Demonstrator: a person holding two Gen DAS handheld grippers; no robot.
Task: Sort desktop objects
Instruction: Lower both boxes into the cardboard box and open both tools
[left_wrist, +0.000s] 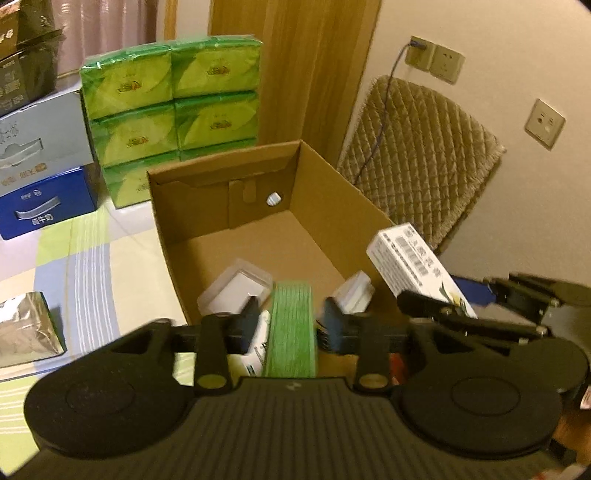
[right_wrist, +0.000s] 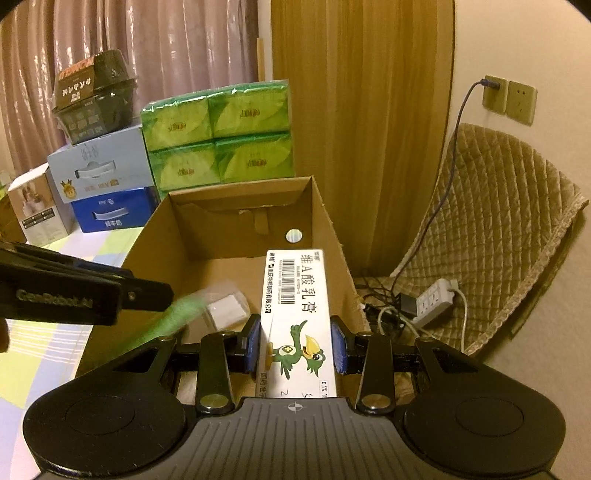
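Right gripper (right_wrist: 295, 341) clamps ointment carton (right_wrist: 295, 314) by its long sides (light, crushable); left gripper (left_wrist: 291, 317) looks parted beside green pack (left_wrist: 291, 325), grip uncertain.

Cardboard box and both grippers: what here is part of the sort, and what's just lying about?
In play:
cardboard box
left gripper, green item
right gripper, white ointment carton
clear plastic case in the box

Lying about:
green tissue packs
blue milk carton
quilted chair
power strip
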